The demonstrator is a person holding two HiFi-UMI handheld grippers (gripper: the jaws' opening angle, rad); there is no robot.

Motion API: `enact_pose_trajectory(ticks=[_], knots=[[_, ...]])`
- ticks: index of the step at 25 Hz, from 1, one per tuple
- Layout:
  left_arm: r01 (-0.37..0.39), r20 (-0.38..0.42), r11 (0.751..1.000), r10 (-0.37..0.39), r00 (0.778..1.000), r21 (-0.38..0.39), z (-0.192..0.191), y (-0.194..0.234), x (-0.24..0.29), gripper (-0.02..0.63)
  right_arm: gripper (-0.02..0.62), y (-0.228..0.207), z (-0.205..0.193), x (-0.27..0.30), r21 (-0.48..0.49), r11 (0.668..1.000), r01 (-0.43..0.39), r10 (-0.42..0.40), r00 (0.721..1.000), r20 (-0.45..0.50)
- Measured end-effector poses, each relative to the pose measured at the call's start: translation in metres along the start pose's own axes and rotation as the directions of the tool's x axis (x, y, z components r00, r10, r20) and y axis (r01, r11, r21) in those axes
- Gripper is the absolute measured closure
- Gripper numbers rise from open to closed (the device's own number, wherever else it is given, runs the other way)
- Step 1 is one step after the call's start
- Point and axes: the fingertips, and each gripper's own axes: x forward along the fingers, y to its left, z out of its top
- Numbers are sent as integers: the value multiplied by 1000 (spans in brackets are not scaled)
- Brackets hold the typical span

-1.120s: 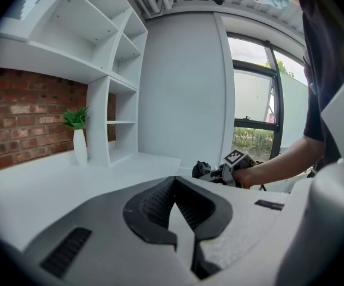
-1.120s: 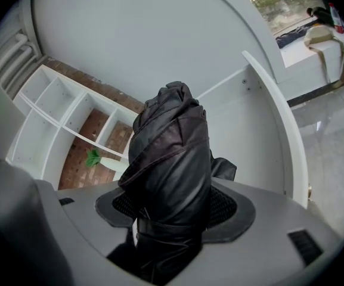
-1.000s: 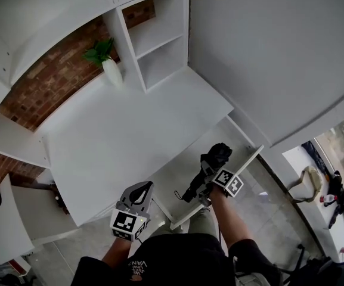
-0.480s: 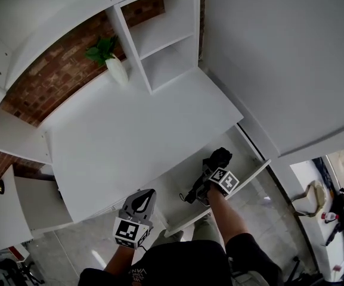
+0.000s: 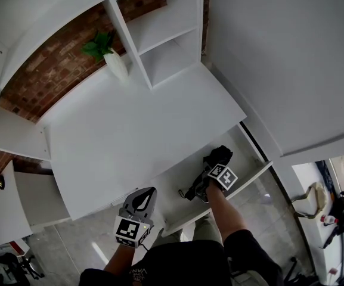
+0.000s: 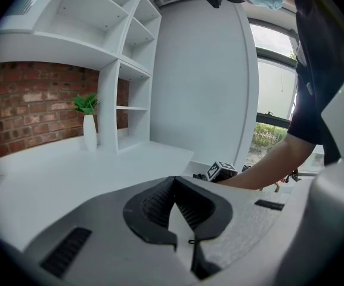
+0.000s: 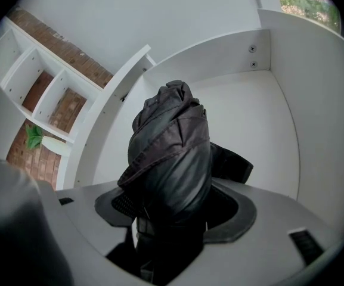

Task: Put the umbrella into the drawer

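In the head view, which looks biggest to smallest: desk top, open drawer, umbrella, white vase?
1. desk top
2. drawer
3. umbrella and vase: about alike, unranked; the right tongs cover part of the umbrella.

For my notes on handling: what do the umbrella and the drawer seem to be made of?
Umbrella: dark woven fabric, probably nylon or polyester; it lies in soft creases with a slight sheen. Drawer: white board, likely painted or laminated wood; flat matt panels, with two screws visible near a corner.
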Motion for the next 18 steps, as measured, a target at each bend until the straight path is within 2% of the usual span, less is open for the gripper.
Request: enact_pose_trajectory(ticks=[8, 18], knots=[[3, 10, 1000, -3, 1000, 6, 5, 3, 9, 600, 305, 1, -7, 2, -35, 999, 5, -7, 998, -57], [26, 39, 1000, -27, 999, 17, 18, -2, 17, 600, 304, 8, -8, -19, -6, 1000, -26, 26, 997, -72]])
